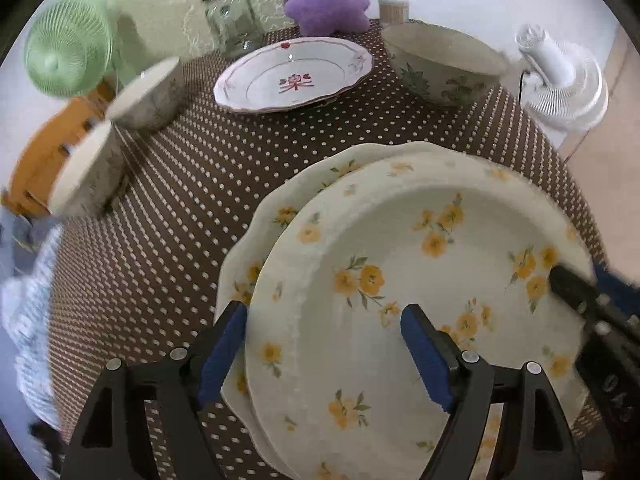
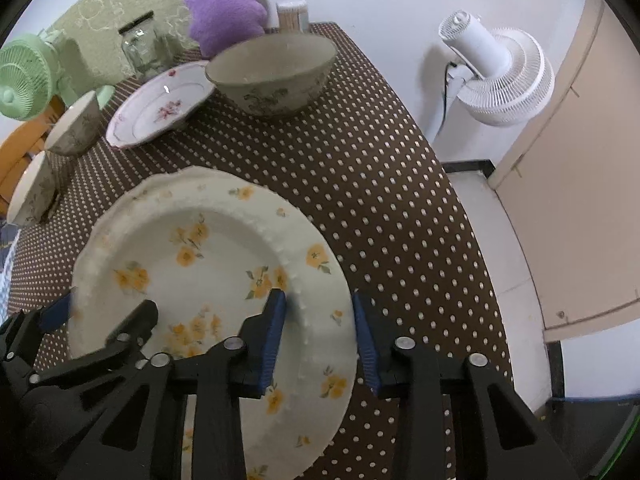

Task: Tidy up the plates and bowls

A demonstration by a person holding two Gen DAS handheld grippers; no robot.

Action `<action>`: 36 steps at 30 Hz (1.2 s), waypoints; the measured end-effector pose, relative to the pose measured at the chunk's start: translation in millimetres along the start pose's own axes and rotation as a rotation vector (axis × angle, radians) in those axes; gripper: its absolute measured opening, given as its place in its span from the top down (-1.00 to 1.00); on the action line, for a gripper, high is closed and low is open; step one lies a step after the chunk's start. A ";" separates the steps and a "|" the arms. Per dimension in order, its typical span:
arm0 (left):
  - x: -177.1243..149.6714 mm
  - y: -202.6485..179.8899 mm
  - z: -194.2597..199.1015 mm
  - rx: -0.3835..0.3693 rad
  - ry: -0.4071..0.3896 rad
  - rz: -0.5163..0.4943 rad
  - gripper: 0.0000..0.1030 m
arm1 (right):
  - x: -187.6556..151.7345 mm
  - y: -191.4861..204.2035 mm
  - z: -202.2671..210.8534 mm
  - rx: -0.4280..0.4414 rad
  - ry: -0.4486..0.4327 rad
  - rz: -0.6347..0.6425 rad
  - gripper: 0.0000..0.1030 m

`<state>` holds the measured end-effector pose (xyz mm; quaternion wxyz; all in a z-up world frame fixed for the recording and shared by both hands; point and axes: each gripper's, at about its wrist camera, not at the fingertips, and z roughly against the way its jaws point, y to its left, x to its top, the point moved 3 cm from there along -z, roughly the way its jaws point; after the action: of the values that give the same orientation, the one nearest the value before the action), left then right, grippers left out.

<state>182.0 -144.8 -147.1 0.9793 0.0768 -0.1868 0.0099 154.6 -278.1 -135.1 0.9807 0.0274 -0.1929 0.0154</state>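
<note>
Left gripper (image 1: 322, 322), angled steeply down, straddles the left rim of the yellow-flowered plate (image 1: 420, 280), jaws wide, pads clear. The plate sits atop a matching plate (image 1: 280, 208) on the dotted tablecloth (image 1: 180, 200). Right gripper (image 2: 318, 312), equally steep, brackets the plate's right rim, narrowed; contact unclear. No legible writing.

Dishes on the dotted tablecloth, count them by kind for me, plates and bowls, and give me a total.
Yellow-flowered plates: 2, the upper plate stacked on the lower plate
Pink-flowered plate: 1 for certain; a second rim may lie under it
Large bowl: 1
Small bowls: 2, the farther bowl and the nearer bowl
Total: 6 dishes
</note>
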 end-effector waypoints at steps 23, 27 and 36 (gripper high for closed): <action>12.0 33.1 11.0 -0.055 -0.047 0.075 -0.65 | 19.4 23.3 -18.4 0.000 0.032 0.031 -0.03; 10.8 45.2 15.5 -0.085 -0.056 0.087 -0.74 | 18.4 26.6 -11.0 -0.008 0.021 0.014 -0.26; 13.1 87.9 33.3 -0.140 -0.121 0.084 -0.77 | 16.3 55.6 17.8 0.002 -0.029 -0.045 -0.29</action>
<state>177.8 -63.1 -98.8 0.9680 0.0005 -0.2489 0.0334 160.7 -223.4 -109.8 0.9778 0.0327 -0.2067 -0.0069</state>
